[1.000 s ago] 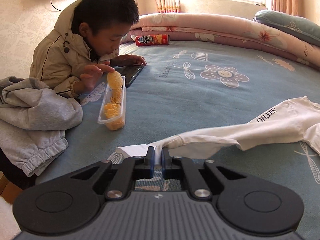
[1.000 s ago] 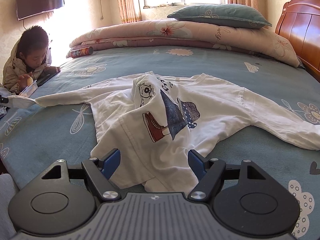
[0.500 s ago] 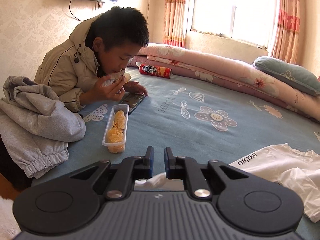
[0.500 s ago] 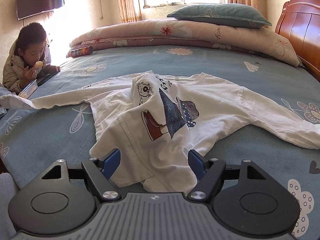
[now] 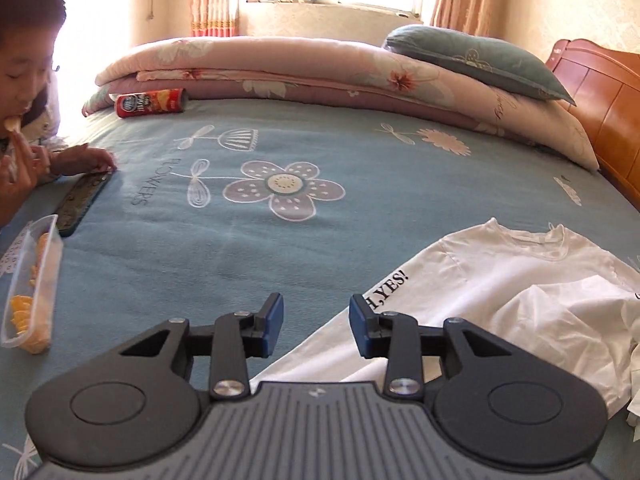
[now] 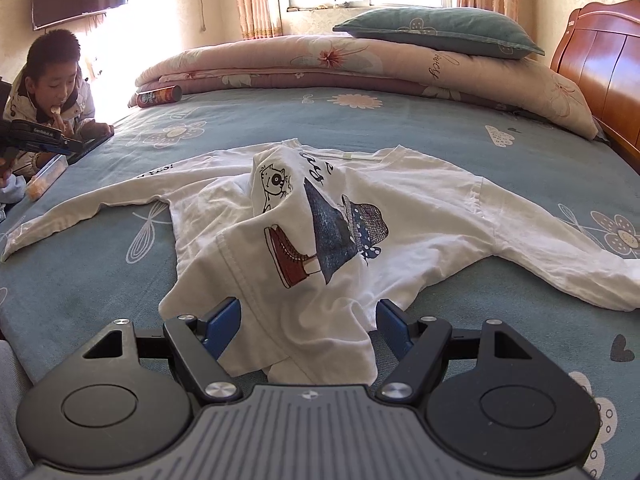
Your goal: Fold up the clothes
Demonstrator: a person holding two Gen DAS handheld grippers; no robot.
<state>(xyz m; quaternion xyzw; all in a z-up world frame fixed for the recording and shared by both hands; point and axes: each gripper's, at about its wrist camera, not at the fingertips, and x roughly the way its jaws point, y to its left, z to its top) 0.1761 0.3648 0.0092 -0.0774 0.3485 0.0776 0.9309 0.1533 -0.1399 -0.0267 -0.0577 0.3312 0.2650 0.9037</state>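
1. Left gripper [image 5: 316,326]: jaws opening, nothing between the pads. It hangs over the near-left part of the bed [image 5: 360,200], with the white long-sleeved shirt [image 6: 320,216] passing just under its right finger. The left sleeve [image 6: 92,208] lies loose toward the bed's left edge.

2. Right gripper [image 6: 308,326]: jaws wide, straddling the bunched hem [image 6: 304,340] at the bed's near edge. Pads stand clear of the cloth on both sides; nothing is pinched.

3. Shirt: spread across the middle of the bed, body rucked, with a flap turned up so the printed front shows. The right sleeve [image 6: 560,260] trails toward the right edge. Not yet flat, so folding has barely begun.

4. Risk: closing the right gripper on this heap likely takes several layers at once, so a lift would drag the whole body rather than one edge.

5. Risk: folding over the turned-up flap would trap the wrinkle, leaving a lumpy, crooked fold.

6. Risk: the left sleeve's cuff reaches close to the left edge, near the snack tray [image 5: 30,292] and a seated person [image 6: 52,80]. A wide sweep there could knock the tray.
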